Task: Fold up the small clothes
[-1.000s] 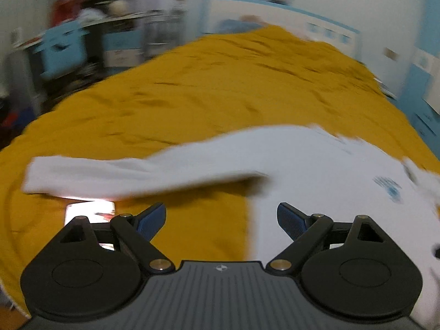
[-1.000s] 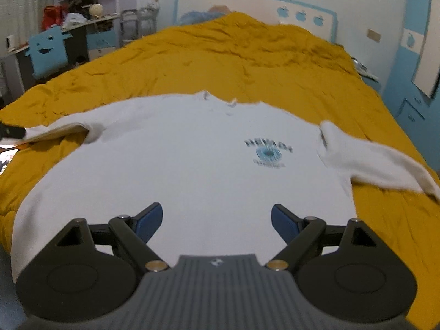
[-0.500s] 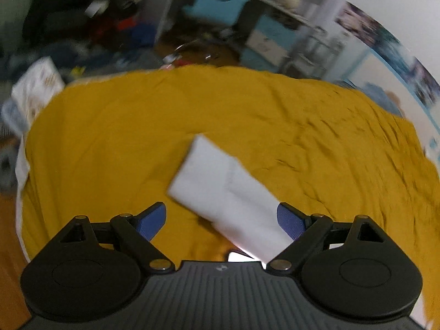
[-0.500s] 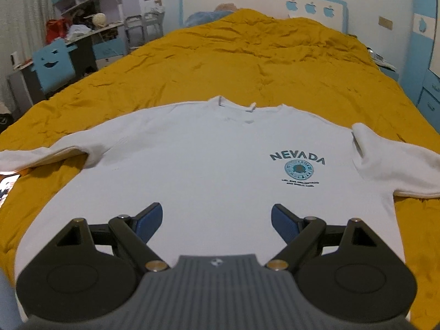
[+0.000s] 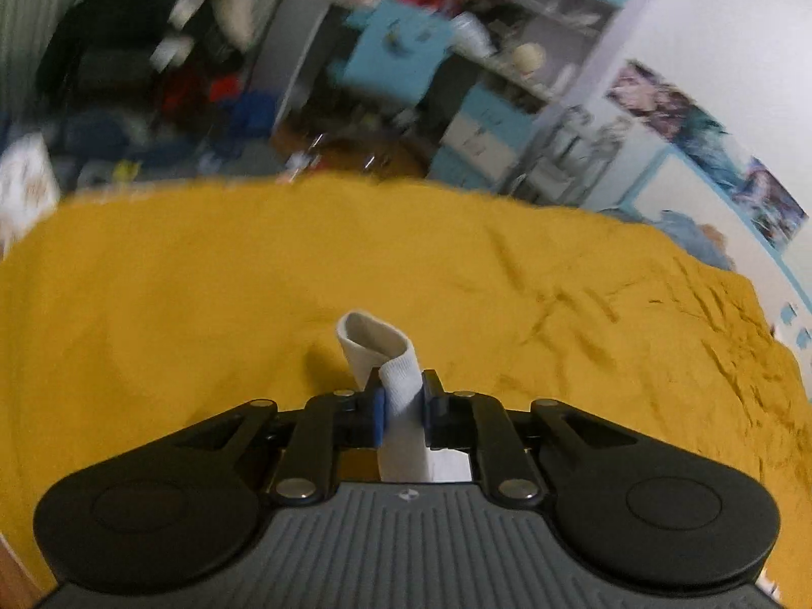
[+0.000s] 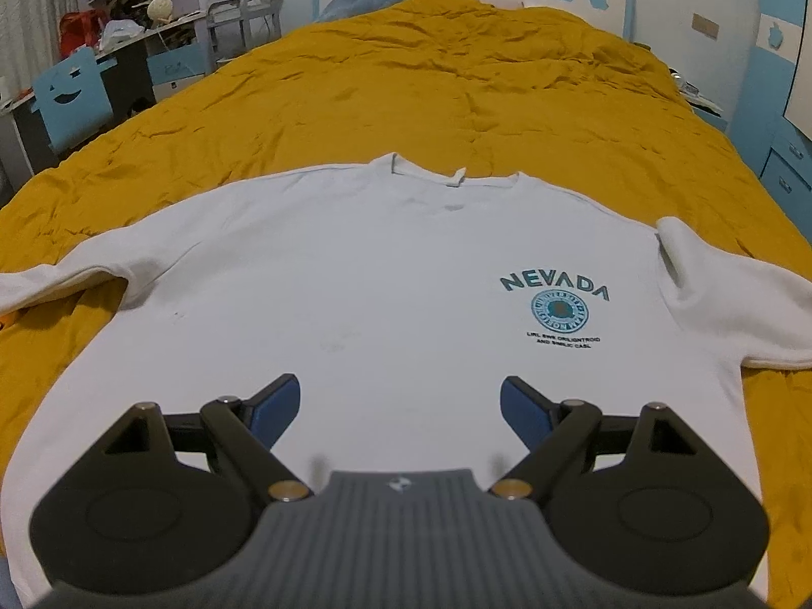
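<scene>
Where a second ago the left tongs [image 5: 403, 408] stood wide over a loose sleeve, they are now closing on the sleeve cuff [image 5: 378, 350], pinched between the blue pads. Right tongs [image 6: 401, 411] remain wide and empty above the hem of the white NEVADA sweatshirt [image 6: 365, 304], which lies flat, print up, on the yellow bedspread [image 6: 457, 76]. Judgement: grasp secured; first sleeve fold can start.
</scene>
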`<control>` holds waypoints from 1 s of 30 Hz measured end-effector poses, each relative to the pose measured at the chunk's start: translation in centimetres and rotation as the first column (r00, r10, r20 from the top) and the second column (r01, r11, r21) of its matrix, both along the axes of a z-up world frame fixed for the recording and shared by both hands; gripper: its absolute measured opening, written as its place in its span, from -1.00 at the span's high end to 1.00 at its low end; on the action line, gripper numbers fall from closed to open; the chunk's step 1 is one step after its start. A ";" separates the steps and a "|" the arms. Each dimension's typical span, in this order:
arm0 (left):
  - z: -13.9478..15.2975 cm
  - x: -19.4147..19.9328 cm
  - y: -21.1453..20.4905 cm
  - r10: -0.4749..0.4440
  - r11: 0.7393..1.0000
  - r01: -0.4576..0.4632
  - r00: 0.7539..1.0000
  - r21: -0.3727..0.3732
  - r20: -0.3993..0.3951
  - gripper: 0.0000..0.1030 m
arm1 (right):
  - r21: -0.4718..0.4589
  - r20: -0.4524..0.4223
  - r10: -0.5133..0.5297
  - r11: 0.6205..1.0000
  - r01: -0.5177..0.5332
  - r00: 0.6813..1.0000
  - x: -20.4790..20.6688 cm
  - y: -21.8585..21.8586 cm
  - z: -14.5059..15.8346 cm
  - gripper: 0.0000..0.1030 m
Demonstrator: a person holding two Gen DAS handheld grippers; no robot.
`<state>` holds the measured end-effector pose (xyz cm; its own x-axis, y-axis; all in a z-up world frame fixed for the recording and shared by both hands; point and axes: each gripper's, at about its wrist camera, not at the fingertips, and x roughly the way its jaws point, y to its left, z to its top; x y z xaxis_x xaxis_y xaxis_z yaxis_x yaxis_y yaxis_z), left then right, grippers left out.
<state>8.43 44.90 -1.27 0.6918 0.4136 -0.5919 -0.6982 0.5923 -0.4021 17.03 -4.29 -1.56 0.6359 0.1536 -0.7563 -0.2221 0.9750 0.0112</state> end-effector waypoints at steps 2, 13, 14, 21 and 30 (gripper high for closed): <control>2.2 0.8 -1.8 -0.045 0.997 0.044 0.999 0.062 0.020 0.73 | 0.001 -0.001 0.002 1.000 -0.002 1.000 0.1 0.1 0.0 -0.59; 12.4 7.2 -20.4 -0.485 0.823 0.451 0.874 0.345 0.015 0.73 | 0.022 -0.015 -0.031 0.999 0.031 0.999 0.4 -0.6 0.0 -0.43; 12.3 7.9 -22.2 -0.524 0.799 0.491 0.852 0.347 0.002 0.73 | 0.025 -0.012 -0.036 0.999 0.036 0.999 0.4 -0.7 0.1 -0.37; 5.6 12.9 -33.3 -0.762 0.594 0.776 0.628 0.213 -0.158 0.73 | 0.028 -0.001 -0.094 0.995 0.094 0.996 0.6 -2.5 0.3 -0.14; -4.2 15.6 -35.1 -0.881 0.469 0.862 0.440 -0.192 -0.175 0.55 | 0.057 -0.040 -0.116 0.991 0.118 0.992 0.8 -3.8 -1.3 -0.11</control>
